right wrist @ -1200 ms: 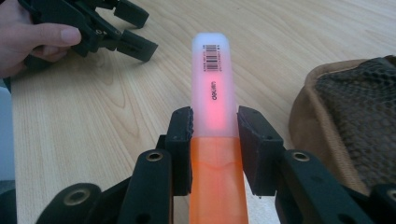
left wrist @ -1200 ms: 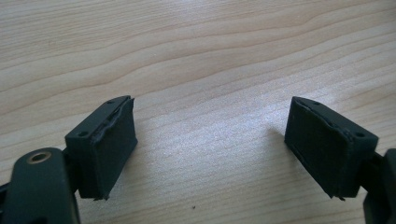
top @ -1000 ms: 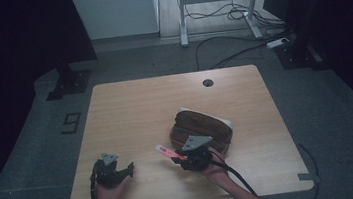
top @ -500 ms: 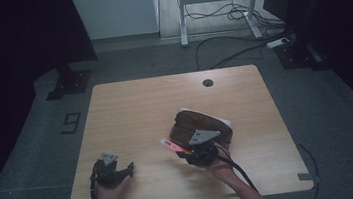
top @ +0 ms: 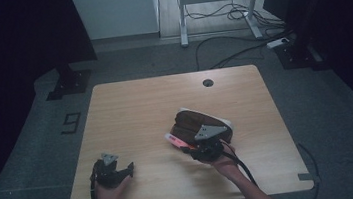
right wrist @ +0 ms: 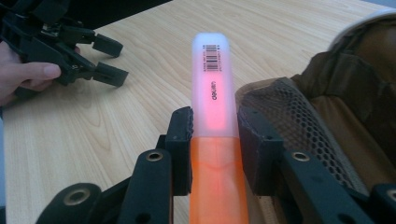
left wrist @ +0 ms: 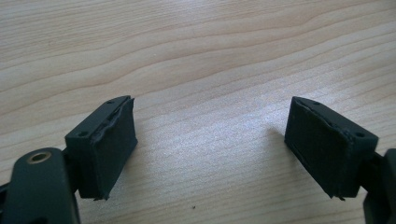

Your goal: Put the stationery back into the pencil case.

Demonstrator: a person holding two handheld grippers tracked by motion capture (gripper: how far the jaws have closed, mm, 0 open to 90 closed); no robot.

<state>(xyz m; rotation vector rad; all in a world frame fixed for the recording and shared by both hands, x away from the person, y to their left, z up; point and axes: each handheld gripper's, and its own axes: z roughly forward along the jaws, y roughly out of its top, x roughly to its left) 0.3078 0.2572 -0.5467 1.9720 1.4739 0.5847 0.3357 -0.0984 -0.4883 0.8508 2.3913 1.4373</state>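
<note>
Highlighter (right wrist: 212,126) clamped in right gripper (right wrist: 214,140), orange body at the jaws, frosted cap with barcode sticking out ahead, lifted above the bench (top: 141,113). Brown mesh-lined pouch (right wrist: 336,107) lies open just right of that gripper, touching its right jaw side. Farther out, ahead-left of it, left gripper (top: 122,171) sits in the person's hand (top: 105,193) low over bare wood, jaws spread wide, gripping nothing, well apart from the pouch.

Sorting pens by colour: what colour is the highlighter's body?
Orange, with a frosted pinkish cap; the highlighter shows best in the right gripper view.
</note>
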